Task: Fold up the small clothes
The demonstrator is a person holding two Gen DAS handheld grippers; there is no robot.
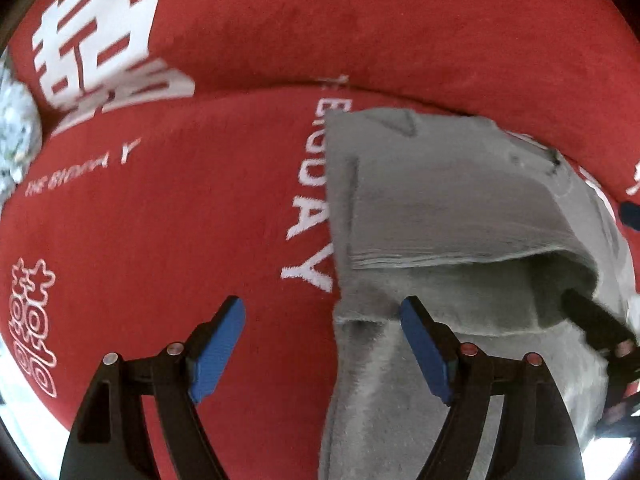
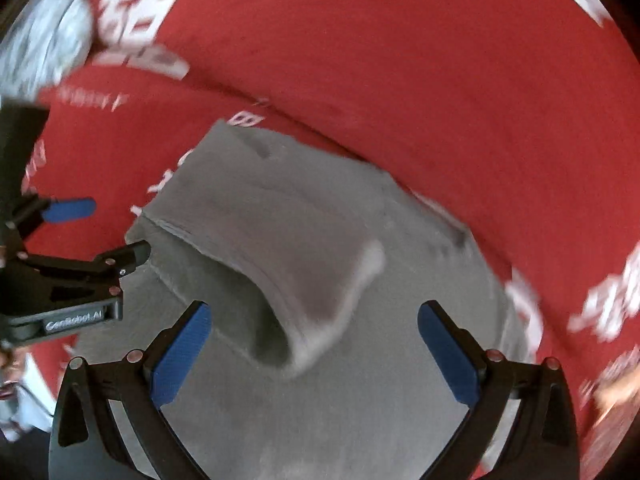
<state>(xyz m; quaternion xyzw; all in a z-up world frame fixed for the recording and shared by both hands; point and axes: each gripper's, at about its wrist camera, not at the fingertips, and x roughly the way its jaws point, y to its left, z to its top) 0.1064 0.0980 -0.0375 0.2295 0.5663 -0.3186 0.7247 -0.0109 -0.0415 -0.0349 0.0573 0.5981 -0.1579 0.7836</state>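
Observation:
A small grey garment point(image 1: 444, 208) lies on a red cloth with white lettering point(image 1: 168, 220); its near part is folded up and over, leaving a loose fold. My left gripper point(image 1: 322, 344) is open, its right finger over the garment's left edge, its left finger over the red cloth. In the right wrist view the grey garment point(image 2: 304, 232) fills the middle, with a raised fold between my fingers. My right gripper point(image 2: 314, 346) is open just above it, holding nothing. The left gripper point(image 2: 100, 232) shows at the left of that view, open at the garment's left edge.
The red cloth point(image 2: 440, 80) covers the whole surface, with a ridge running across behind the garment. A pale patterned fabric point(image 1: 16, 128) lies at the far left edge; it also shows blurred in the right wrist view point(image 2: 44, 32).

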